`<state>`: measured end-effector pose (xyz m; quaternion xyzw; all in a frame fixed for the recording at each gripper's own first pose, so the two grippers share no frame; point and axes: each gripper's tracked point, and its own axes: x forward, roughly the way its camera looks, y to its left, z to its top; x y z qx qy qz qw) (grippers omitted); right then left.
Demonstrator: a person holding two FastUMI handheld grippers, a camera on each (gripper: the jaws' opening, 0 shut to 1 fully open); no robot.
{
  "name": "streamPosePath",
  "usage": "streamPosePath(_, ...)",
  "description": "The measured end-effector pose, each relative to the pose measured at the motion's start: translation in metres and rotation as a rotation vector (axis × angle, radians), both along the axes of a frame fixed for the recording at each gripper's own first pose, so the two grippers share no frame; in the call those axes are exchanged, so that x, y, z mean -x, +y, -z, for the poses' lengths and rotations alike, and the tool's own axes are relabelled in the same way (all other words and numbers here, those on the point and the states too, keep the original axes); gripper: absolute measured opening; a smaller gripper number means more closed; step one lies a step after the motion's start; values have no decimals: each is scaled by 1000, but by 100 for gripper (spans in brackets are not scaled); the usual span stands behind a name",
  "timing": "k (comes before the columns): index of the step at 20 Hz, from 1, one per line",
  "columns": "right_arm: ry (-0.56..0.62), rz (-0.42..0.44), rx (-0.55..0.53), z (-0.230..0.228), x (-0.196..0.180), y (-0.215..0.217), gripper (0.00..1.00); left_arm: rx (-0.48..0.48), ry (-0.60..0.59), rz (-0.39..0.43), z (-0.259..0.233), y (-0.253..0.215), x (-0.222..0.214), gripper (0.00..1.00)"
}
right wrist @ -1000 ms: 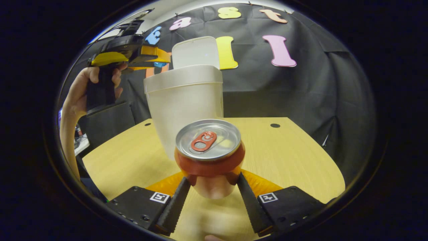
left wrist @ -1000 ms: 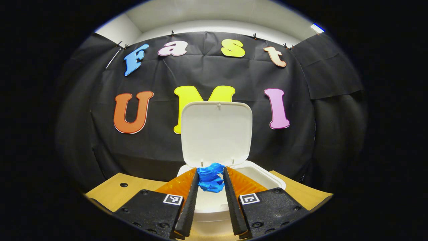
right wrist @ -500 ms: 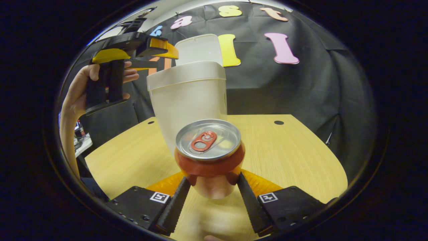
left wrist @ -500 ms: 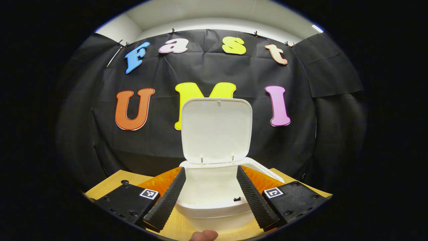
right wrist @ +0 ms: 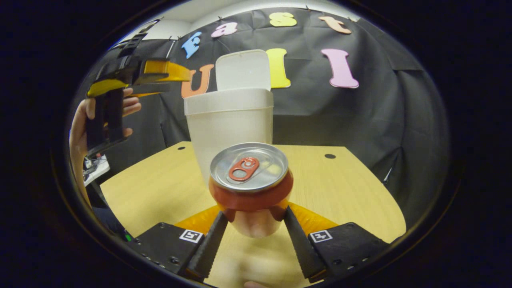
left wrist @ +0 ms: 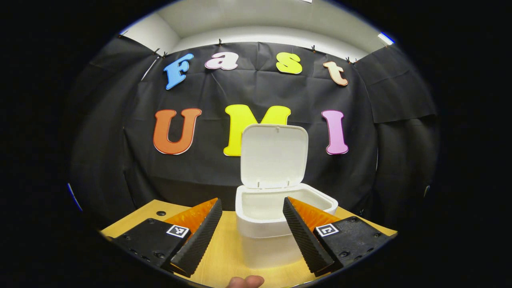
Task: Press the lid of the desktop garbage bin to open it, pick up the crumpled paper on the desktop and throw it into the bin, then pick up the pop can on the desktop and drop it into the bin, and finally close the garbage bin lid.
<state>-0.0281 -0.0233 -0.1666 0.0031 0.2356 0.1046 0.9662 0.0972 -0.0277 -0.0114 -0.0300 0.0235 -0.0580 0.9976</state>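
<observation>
Bin (left wrist: 280,224) stands on the table (left wrist: 224,256) with lid (left wrist: 274,155) upright, seen past the left gripper (left wrist: 251,224), its fingers apart and empty. Right gripper (right wrist: 252,230) clamps the pop can (right wrist: 250,180) before the bin; carried too low, the can could strike the rim and slip free.

The square plastic garbage bin (left wrist: 272,234) is plain white, and so is its raised lid (left wrist: 274,156). In front of the bin, the aluminium pop can (right wrist: 250,188) has a red body, a silver top and a red pull tab. The wooden tabletop (right wrist: 340,188) under the bin is pale yellow with fine grain.
</observation>
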Motion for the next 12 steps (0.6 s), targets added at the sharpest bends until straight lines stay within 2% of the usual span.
streamPosePath(4, -89, -31, 10, -56, -12, 10, 81, -11, 14, -37, 31, 26, 37, 98)
streamPosePath(9, -249, -68, 15, -141, -35, 39, 82, -15, 77, -120, 86, 61, 83, 99)
streamPosePath(12, -326, -101, -1, -188, -48, 65, 82, -8, 104, -142, 103, 70, 105, 99)
